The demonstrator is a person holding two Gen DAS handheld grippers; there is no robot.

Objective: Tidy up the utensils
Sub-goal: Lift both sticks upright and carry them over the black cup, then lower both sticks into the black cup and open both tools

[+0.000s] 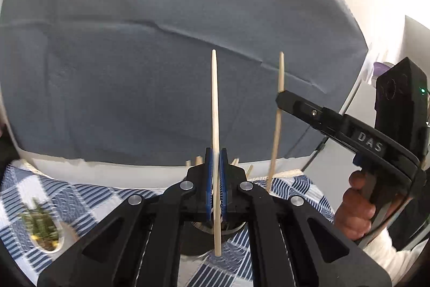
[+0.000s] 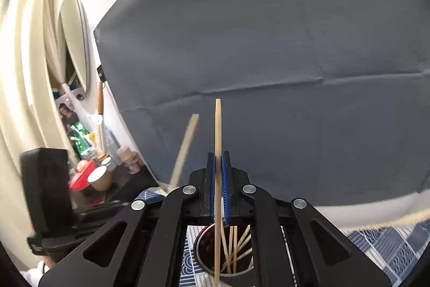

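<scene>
Two pale, slender wooden chopsticks were in hand, one in each gripper, both held roughly upright above the dark round cup (image 2: 204,246) that served as the holder. The left gripper (image 1: 216,187) had its blue pads closed on the left-hand chopstick (image 1: 215,104), pinching it low on its length so that a long stretch rose above the pads and a short end hung below, just over the cup. The right gripper (image 2: 219,187) was likewise closed on the right-hand chopstick (image 2: 217,131), its lower end reaching down to the cup's mouth, where several loose chopsticks (image 2: 236,249) already leaned against one another.

As a judgement, each stick would be very light and stiff, but thin and smooth enough to pivot or slide between the pads. A grip nearer the middle should steady it better than one near an end, and a modest squeeze should do, since a hard one might snap it. The sticks inside the cup looked apt to shift when nudged.

Under the cup lay a blue-and-white patterned cloth (image 1: 80,203). Behind the cup hung a grey-blue creased sheet (image 1: 161,45). From the left wrist view, the right gripper's black finger (image 1: 301,105) stood well to the right of the cup, a bare hand (image 1: 354,209) on its handle.
</scene>
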